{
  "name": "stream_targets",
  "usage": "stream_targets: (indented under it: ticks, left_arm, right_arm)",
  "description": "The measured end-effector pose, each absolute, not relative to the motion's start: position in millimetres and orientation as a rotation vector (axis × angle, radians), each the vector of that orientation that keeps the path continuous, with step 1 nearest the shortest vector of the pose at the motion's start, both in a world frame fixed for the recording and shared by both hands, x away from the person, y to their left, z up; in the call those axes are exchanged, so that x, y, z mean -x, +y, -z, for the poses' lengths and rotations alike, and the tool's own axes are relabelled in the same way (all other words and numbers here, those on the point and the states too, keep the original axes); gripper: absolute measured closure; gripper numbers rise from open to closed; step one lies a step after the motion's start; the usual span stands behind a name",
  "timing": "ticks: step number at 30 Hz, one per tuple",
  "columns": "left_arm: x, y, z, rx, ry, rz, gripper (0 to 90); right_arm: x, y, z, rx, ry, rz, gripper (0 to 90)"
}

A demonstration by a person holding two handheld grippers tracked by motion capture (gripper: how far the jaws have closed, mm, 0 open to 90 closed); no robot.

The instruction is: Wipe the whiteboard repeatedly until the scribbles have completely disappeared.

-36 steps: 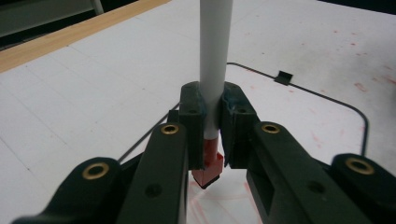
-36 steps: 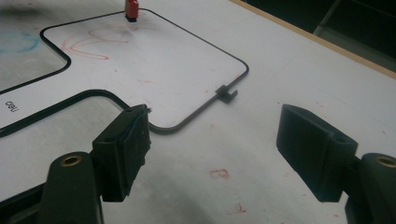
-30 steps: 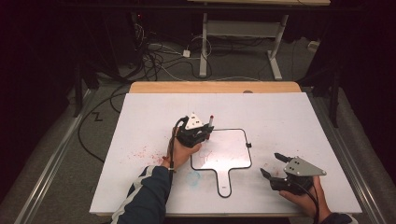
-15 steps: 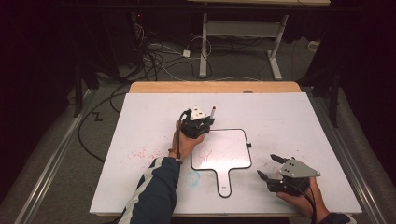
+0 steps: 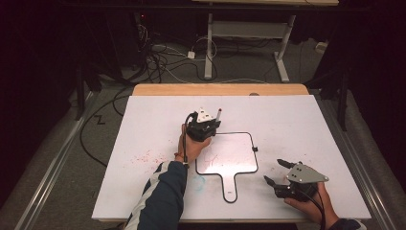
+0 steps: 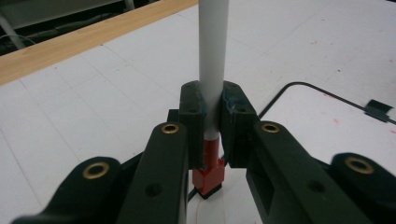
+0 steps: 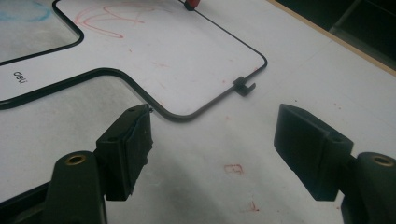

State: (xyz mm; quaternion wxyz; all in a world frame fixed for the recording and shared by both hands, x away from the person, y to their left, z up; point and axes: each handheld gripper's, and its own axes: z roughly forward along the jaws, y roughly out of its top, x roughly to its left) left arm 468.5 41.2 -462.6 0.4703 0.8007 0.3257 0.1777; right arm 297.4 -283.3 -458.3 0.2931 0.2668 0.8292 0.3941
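- The tabletop (image 5: 297,120) is a white sheet with a wooden strip (image 5: 220,89) showing along its far edge.
- A small paddle-shaped whiteboard (image 5: 234,158) with a black rim lies flat near the middle, handle toward the near edge.
- Faint red smudges (image 5: 146,157) mark the white surface left of the whiteboard.

The left gripper (image 5: 205,125) sits near the middle of the table, its jaws clamped tight together, the sleeved forearm reaching in from the near edge. The right gripper (image 5: 280,173) rests low by the near right corner, held in a bare hand (image 5: 306,203), its jaws spread wide apart.
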Motion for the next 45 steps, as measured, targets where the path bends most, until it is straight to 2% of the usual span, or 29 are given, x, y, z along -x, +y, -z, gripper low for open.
stream_targets:
  ticks: [9, 11, 19, 23, 33, 45]
  left_arm:
    - [-457.5, 70.5, 465.8, -1.942, 0.826, -0.471, 79.0]
    - [-456.6, 76.9, 466.6, -1.921, 0.845, -0.444, 79.0]
    - [-445.1, 81.9, 465.8, -1.954, 0.812, -0.462, 79.1]
    - [-449.8, 92.1, 466.7, -1.931, 0.859, -0.465, 78.9]
    - [-444.2, 56.4, 470.4, -1.962, 0.771, -0.412, 79.0]
    - [-435.6, 57.5, 461.0, -1.963, 0.715, -0.37, 79.0]
  right_arm:
    - [-296.9, -282.2, 458.0, -0.702, 2.209, -1.036, 28.0]
    - [-296.8, -281.8, 458.2, -0.704, 2.211, -1.035, 28.0]
    - [-295.5, -279.3, 458.0, -0.685, 2.226, -1.029, 28.0]
    - [-295.3, -279.8, 458.4, -0.686, 2.226, -1.023, 28.1]
    - [-295.2, -278.3, 457.9, -0.678, 2.226, -1.031, 28.1]
    - [-297.7, -279.3, 458.5, -0.702, 2.226, -1.018, 28.6]
